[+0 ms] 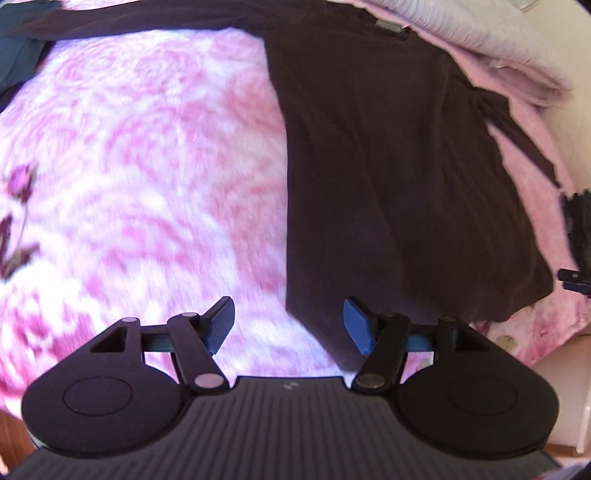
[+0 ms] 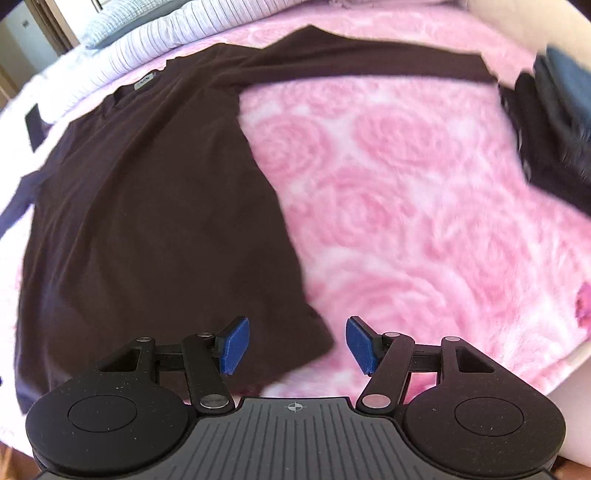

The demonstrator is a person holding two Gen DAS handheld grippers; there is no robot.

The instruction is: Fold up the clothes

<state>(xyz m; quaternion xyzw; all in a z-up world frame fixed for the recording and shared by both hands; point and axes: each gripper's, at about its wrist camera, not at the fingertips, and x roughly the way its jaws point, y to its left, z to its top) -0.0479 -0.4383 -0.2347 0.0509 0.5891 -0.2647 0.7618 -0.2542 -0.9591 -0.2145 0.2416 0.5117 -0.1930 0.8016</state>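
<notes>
A dark brown long-sleeved shirt lies spread flat on a bed, on top of a pink blanket printed with roses. Its collar, with a small grey neck label, points toward the head of the bed, and its hem lies nearest both cameras. One sleeve stretches straight out across the blanket to the right in the right wrist view (the other sleeve runs off the left edge and is only partly seen).

The left gripper hovers above the hem's corner, its blue-padded fingers spread wide apart and holding nothing. The right gripper hangs over the opposite hem corner, fingers likewise parted and empty.

Beyond the collar sits striped white bedding, bunched along the head of the bed. At the sleeve's far end lies a pile of dark clothes, blurred, so the separate pieces cannot be told.
</notes>
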